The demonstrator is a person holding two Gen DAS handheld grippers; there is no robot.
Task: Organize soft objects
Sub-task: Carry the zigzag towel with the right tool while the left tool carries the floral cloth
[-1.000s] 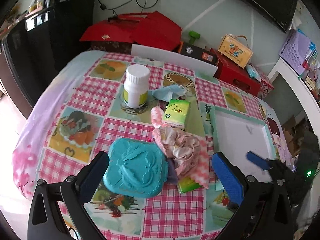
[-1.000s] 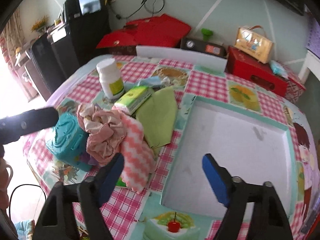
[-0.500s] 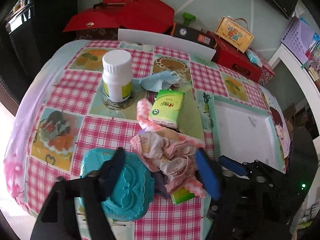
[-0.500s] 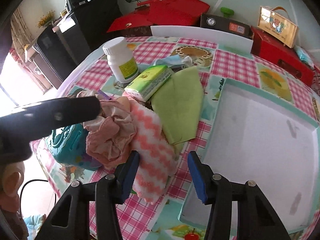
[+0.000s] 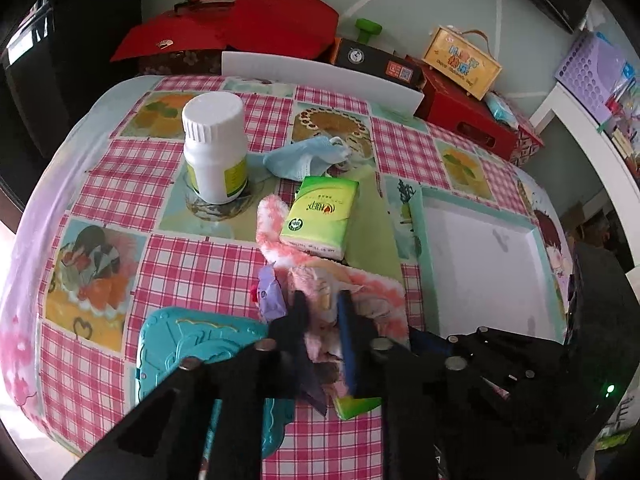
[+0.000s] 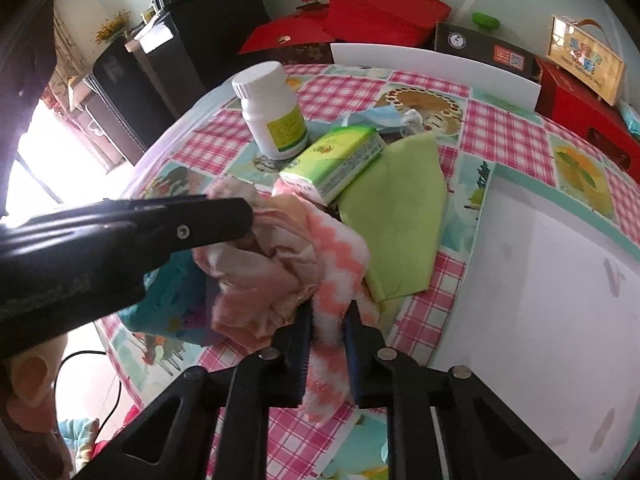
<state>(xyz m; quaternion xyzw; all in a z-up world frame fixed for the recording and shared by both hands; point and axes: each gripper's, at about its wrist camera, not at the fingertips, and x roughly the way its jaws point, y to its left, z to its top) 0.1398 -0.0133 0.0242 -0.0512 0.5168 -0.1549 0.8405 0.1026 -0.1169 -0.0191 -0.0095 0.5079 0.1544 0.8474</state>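
pinching down, both sets of jaws have just been closing and are now narrow, each with fabric between them. the right gripper (image 6: 327, 322) is clamping the near end of the pink-and-white fleecy towel (image 6: 340, 256), whose long axis is running away from the jaws toward the green tissue pack (image 6: 334, 166). the left gripper (image 5: 322, 312) is biting into the crumpled pale pink cloth (image 5: 320, 308) bundled on top of that towel, just left of the right gripper's hold; in the right wrist view it is reaching in from the left onto the same heap. the two grips are sitting close together on one tangled pile, so the coming move probably depends on pulling them apart sideways to separate cloth from towel. the pile is lying on the checked counter (image 5: 192, 264), partly over a teal embossed lid (image 5: 188, 344) on its left and a light green cloth (image 6: 400, 224) on its right. the empty white tray (image 6: 552, 288) is just to the right of the pile, nearer the right gripper. behind are a white pill bottle (image 5: 216, 152) and a light blue face mask (image 5: 304, 156).
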